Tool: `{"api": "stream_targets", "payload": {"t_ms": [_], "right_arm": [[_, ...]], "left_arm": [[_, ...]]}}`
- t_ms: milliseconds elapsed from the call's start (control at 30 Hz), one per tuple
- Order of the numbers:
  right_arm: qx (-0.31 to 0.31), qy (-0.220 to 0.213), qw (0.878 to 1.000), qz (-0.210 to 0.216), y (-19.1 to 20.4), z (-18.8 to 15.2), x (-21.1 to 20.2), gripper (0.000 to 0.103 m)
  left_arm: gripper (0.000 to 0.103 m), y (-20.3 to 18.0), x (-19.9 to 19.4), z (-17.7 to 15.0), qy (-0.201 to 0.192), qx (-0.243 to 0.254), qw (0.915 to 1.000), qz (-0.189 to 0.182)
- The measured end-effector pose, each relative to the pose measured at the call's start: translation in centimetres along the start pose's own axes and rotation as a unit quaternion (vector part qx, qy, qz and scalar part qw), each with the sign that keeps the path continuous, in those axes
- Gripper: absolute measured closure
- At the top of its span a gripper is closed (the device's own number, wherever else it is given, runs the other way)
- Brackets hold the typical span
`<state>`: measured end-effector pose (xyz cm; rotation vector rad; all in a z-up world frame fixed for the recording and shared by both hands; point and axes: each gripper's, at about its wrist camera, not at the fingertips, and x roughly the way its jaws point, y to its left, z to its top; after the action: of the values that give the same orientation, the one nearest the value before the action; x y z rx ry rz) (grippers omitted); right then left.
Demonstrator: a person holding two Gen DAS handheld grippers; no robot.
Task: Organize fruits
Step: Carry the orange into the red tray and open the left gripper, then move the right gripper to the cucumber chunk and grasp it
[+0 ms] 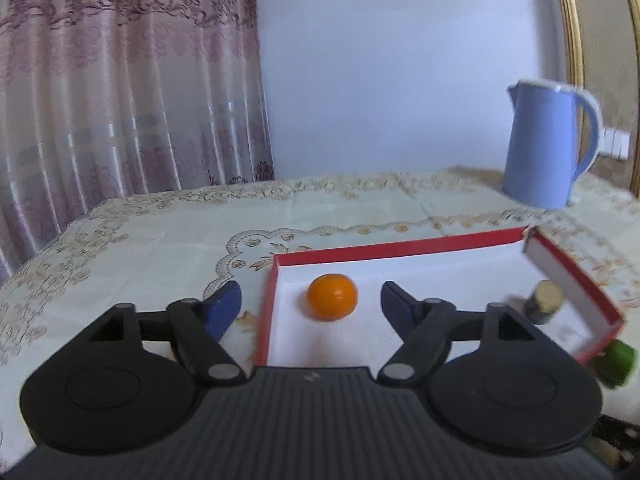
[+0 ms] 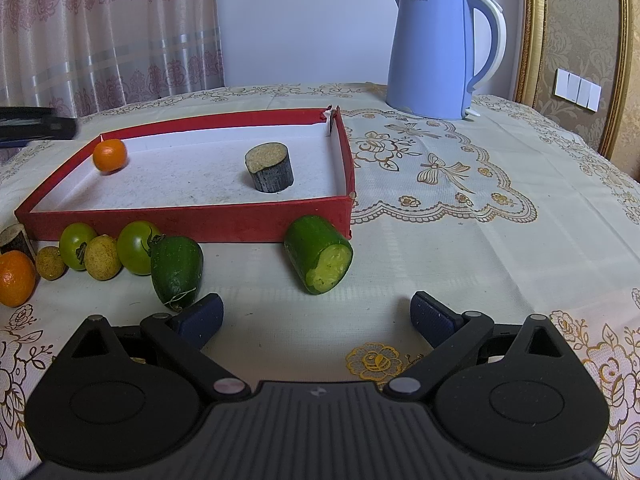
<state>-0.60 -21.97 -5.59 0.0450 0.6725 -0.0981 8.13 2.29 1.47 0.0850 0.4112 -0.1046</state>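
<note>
A red box (image 2: 192, 220) with a white inside holds a small orange (image 2: 109, 155) and a dark cut sugarcane piece (image 2: 270, 172). My left gripper (image 1: 311, 304) is open and empty above the box's left wall (image 1: 269, 300), with the orange (image 1: 332, 297) lying between and just beyond its fingers. My right gripper (image 2: 317, 314) is open and empty, just in front of a cut cucumber piece (image 2: 320, 254) leaning at the box front. Another cucumber piece (image 2: 176, 272), two green tomatoes (image 2: 138, 246), two yellowish round fruits (image 2: 102, 258) and a second orange (image 2: 15, 278) lie along the box front.
A blue electric kettle (image 2: 434, 50) stands at the back right of the table. The patterned tablecloth (image 2: 460, 208) covers the table. A curtain (image 1: 120, 80) hangs behind on the left. Another sugarcane piece (image 2: 14, 240) sits at the far left edge.
</note>
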Motion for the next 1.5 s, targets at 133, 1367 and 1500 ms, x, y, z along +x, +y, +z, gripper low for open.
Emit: {"api": "stream_targets", "payload": {"t_ms": [133,1367,1500], "right_arm": [[0.000,0.000,1.000,0.000,0.0,0.0,0.0,0.002],[0.012,-0.026,0.999,0.033,-1.7,0.3,-0.3,0.003],[-0.003,-0.043,0.999,0.016,-1.6,1.1,0.1,0.019]], "left_arm": [[0.019,1.0,-4.1,-2.3,-0.011,-0.006,0.9999,-0.005],[0.000,-1.3,-4.0,-8.8,0.099,0.013,0.9950,-0.007],[0.000,-0.8,-3.9,-8.9,0.104,-0.001,0.9944,-0.014]]}}
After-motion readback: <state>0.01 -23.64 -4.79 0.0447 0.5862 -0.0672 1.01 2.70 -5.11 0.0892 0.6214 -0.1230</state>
